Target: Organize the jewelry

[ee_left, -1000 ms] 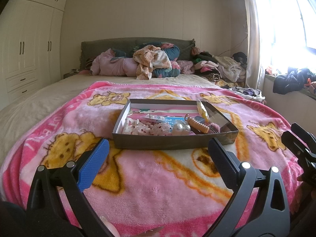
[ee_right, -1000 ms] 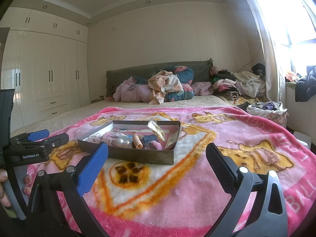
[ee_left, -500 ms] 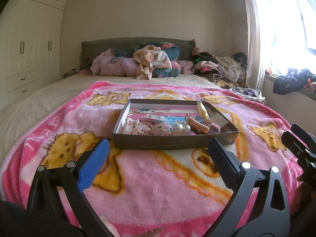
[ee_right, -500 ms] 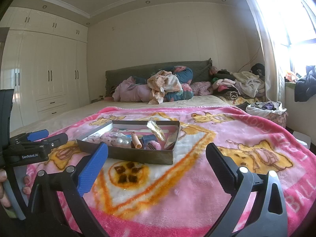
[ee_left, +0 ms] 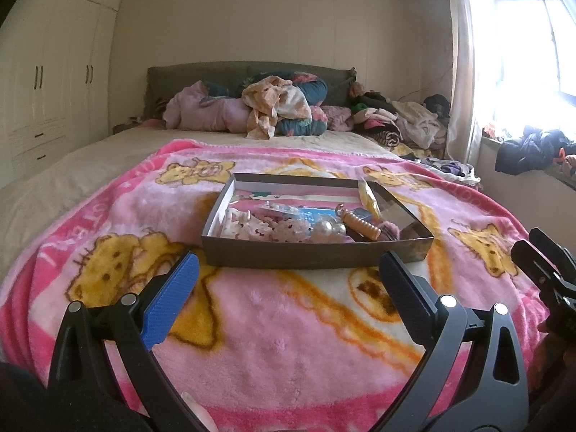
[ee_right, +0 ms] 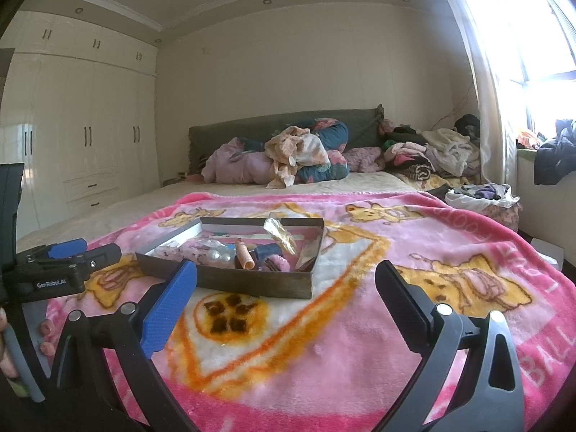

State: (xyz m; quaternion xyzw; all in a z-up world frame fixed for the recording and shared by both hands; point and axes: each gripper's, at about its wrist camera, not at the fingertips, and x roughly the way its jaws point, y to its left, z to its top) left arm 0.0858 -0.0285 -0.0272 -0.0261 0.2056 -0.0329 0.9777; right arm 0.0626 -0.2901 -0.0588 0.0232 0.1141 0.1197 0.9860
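Your left gripper (ee_left: 288, 280) and right gripper (ee_right: 286, 280) both hover spread and empty before the shallow box (ee_left: 313, 252) on the pink blanket (ee_left: 270, 342), where small, light, probably slippery jewelry (ee_left: 329, 228) needs gentle pinches mid-piece.

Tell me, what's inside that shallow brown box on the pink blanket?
The box holds white pearl beads, a ridged tan handle-like piece, something fluffy and pink, a blue item and pale lacy trinkets. The near wall hides anything lying beneath them.
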